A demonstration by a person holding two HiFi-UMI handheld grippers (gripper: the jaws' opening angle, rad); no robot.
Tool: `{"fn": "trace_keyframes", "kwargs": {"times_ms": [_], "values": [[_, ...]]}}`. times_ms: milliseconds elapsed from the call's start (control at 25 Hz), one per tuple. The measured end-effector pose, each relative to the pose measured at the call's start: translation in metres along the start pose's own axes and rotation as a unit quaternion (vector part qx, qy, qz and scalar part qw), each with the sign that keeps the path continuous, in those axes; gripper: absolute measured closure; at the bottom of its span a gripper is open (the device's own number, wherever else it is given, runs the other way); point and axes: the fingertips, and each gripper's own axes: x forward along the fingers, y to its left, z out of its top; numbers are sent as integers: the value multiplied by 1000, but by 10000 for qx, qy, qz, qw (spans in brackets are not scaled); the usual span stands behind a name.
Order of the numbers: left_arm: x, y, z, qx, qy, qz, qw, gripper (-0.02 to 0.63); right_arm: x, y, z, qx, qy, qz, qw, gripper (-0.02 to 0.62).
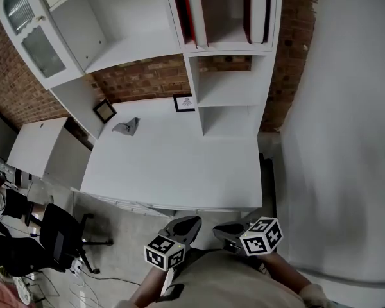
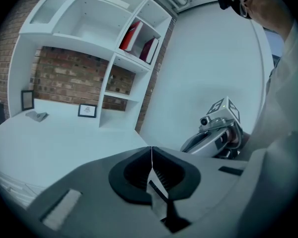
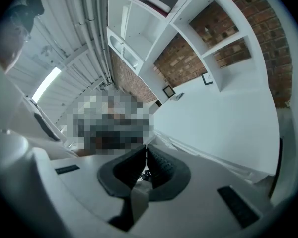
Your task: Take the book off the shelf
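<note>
Shelving (image 1: 194, 76), white and built in open compartments, rises over the back of a white surface (image 1: 173, 165). It is the largest thing in the head view. Its two upper compartments on the right hold the books. A red book (image 1: 181, 5) stands in the left one, beside pale upright items. A dark red book (image 1: 258, 8) stands in the one to its right. At the unit's far left hangs a cabinet door with glass panes (image 1: 29, 34).

A brick wall (image 1: 141, 76) shows behind the shelving, and a plain white wall (image 1: 340, 140) closes the right side. A black office chair (image 1: 59, 235) sits on the concrete floor left of the surface.

Both books stand on end with the long axis up and down. Their narrow edges face out toward the room, high above the surface and well apart from both tools.

The left hand-held gripper (image 1: 191, 222) and the right hand-held gripper (image 1: 221, 228) are low in the head view, close to the person's body, just off the near edge of the surface. Each has its jaws pressed together with nothing between them.

On the surface near the back, two small framed pictures stand against the brick, one at the left corner (image 1: 105, 111) and one by the shelving (image 1: 184, 102). A crumpled grey cloth (image 1: 127, 127) lies between them.
</note>
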Motion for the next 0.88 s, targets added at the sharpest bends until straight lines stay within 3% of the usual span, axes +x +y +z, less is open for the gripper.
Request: {"fn": "trace_keyframes", "kwargs": {"times_ms": [200,560,760,880], "values": [[27,-21,8,184,122,-212,9995,600,-28,-20,6,171,-298,-122,9993,589],[54,-23,39,592,157,-335,9976,600,-57,-51,25,616,-969,-295,9929,589],[43,4,36,431,173,-168,9988,600,-35,-58,32,560,-795,-324,9947,589],[29,35,38,258,108,-40,9996,600,-19,-66,63,451,-990,-417,9932,589]]}}
